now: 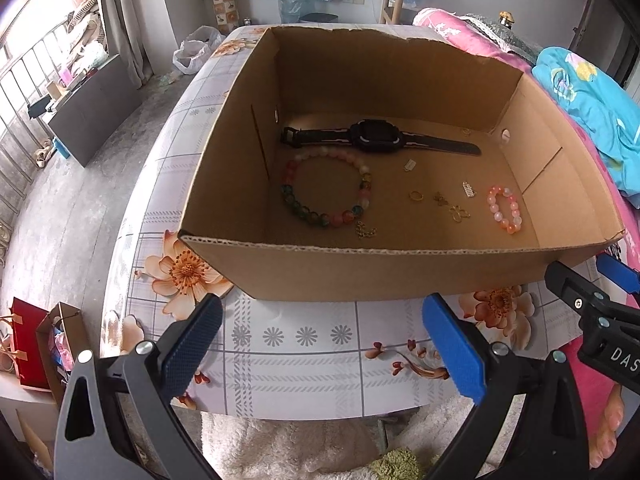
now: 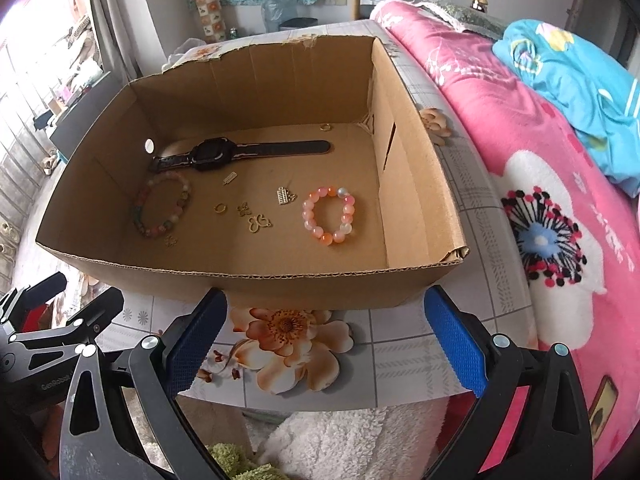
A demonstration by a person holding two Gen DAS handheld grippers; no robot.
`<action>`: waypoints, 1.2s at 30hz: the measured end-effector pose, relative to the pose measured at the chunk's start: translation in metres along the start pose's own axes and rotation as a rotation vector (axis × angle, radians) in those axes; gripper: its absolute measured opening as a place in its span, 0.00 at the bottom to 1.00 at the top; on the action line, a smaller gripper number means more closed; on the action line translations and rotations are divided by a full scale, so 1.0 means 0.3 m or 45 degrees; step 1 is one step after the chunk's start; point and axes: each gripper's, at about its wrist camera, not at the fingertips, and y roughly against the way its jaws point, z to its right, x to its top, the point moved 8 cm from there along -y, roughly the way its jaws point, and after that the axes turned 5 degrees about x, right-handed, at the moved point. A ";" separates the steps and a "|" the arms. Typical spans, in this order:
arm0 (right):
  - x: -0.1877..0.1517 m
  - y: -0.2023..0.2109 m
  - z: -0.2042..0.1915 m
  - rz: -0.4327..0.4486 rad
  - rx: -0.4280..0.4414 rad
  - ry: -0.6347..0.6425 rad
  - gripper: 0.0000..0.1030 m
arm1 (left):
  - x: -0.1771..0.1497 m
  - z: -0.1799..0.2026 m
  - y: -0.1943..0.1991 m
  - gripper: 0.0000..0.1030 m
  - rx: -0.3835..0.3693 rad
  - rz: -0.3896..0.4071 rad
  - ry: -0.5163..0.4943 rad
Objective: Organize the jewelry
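Jewelry lies scattered on the floor of the cardboard box (image 1: pixel 280 272): black watch (image 1: pixel 376 140) far, multicolour bead bracelet (image 1: pixel 326 190) left, pink bracelet (image 2: pixel 329 220) right, gold charms (image 2: pixel 260 222) between. Box sits on the floral counter (image 1: pixel 304 340). Left gripper (image 1: pixel 320 344) and right gripper (image 2: pixel 326 344) hover just before its near wall, jaws wide open and empty, likely poised to reach in.

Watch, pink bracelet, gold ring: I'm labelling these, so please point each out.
Watch (image 1: pixel 375 136), left wrist view, on its dark face.
Pink bracelet (image 2: pixel 347 209), right wrist view, on a bead at its right side.
Gold ring (image 2: pixel 220 208), right wrist view, on its band.
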 end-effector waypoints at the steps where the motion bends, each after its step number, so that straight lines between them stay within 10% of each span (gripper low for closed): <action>1: 0.000 0.001 -0.003 0.003 -0.001 0.003 0.92 | 0.001 0.001 -0.001 0.95 -0.003 -0.002 0.000; 36: -0.002 0.013 -0.020 0.010 -0.011 0.032 0.92 | 0.011 0.000 0.003 0.95 -0.032 -0.008 0.031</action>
